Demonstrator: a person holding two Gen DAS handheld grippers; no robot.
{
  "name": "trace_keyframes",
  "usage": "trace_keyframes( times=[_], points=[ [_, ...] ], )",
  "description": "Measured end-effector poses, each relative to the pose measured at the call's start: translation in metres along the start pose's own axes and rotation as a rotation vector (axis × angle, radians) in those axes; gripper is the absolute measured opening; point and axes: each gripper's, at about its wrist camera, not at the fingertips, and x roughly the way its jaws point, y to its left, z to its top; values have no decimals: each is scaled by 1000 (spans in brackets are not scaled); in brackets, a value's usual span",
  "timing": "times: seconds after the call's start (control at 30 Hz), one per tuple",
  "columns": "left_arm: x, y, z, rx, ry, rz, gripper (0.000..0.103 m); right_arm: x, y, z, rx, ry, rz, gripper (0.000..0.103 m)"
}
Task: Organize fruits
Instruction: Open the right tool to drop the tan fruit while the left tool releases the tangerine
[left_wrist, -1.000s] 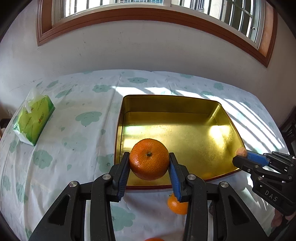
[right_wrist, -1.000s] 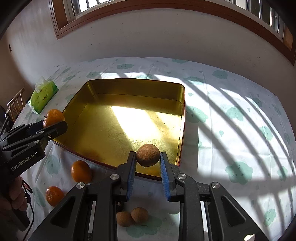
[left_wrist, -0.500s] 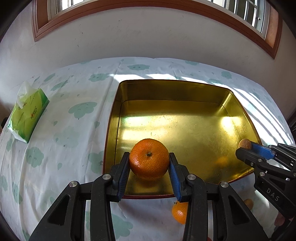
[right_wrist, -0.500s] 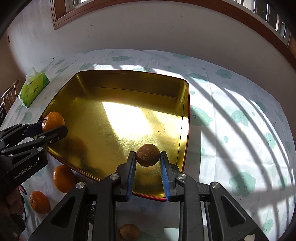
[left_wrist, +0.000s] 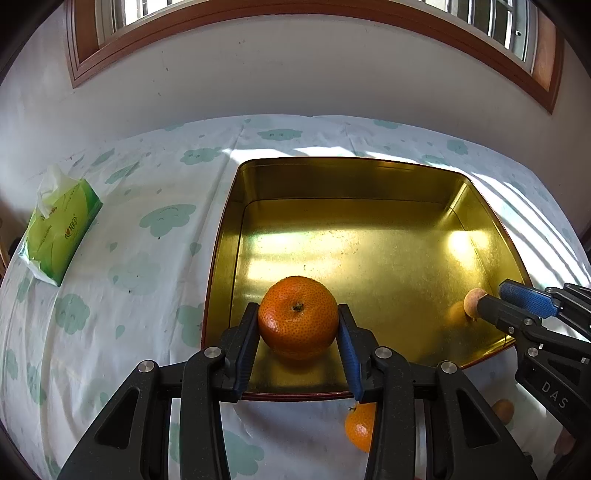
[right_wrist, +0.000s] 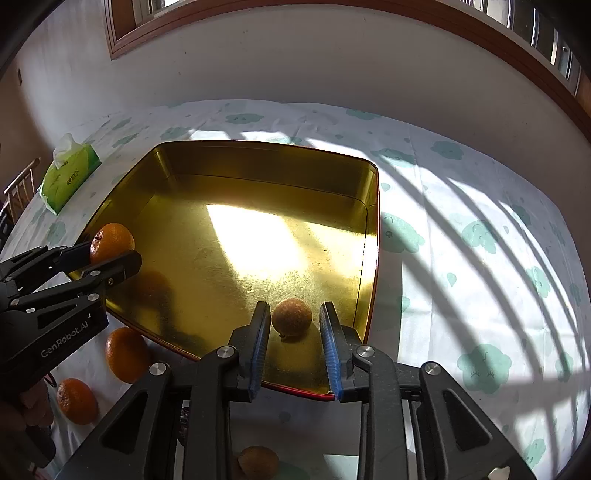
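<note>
A mandarin orange (left_wrist: 297, 317) sits pinched between the blue pads of the left tongs (left_wrist: 298, 332), low over the near left part of the gold tin tray (left_wrist: 347, 181); its reflection shows on the tray floor right beneath it. In the right wrist view the same orange (right_wrist: 112, 242) shows at the tray's left rim, held by the left tongs (right_wrist: 110, 254). The right tongs (right_wrist: 293, 343) are spreading: a small brown round fruit (right_wrist: 291, 317) lies on the tray floor between the pads with a gap on each side, near the tray's right wall (right_wrist: 371, 258). In the left wrist view this fruit (left_wrist: 474, 301) shows at the tip of the right tongs (left_wrist: 495, 301). Outside the tray, on the desk's cloud-print cloth (right_wrist: 461, 229), lie two more oranges (right_wrist: 125, 354) (right_wrist: 77, 400) near the left corner and another brown fruit (right_wrist: 258, 463) near the bottom edge. A green tissue pack (left_wrist: 61, 230) rests well apart to the left.
</note>
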Motion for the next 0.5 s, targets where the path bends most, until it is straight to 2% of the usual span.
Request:
trace_keyframes(
  times=[0.23, 0.3, 0.37, 0.5],
  points=[
    [-8, 0, -2, 2, -15, -1, 44, -2, 2, 1, 15, 5, 21, 35],
    [-15, -2, -2, 10, -30, -2, 46, -6, 3, 0, 18, 0, 31, 42],
    [-24, -4, -2, 19, -47, -3, 54, -13, 6, -1, 14, -9, 42, 49],
    [-40, -8, -2, 25, -71, 0, 55, -29, 9, -3, 3, -37, 42, 50]
  ],
)
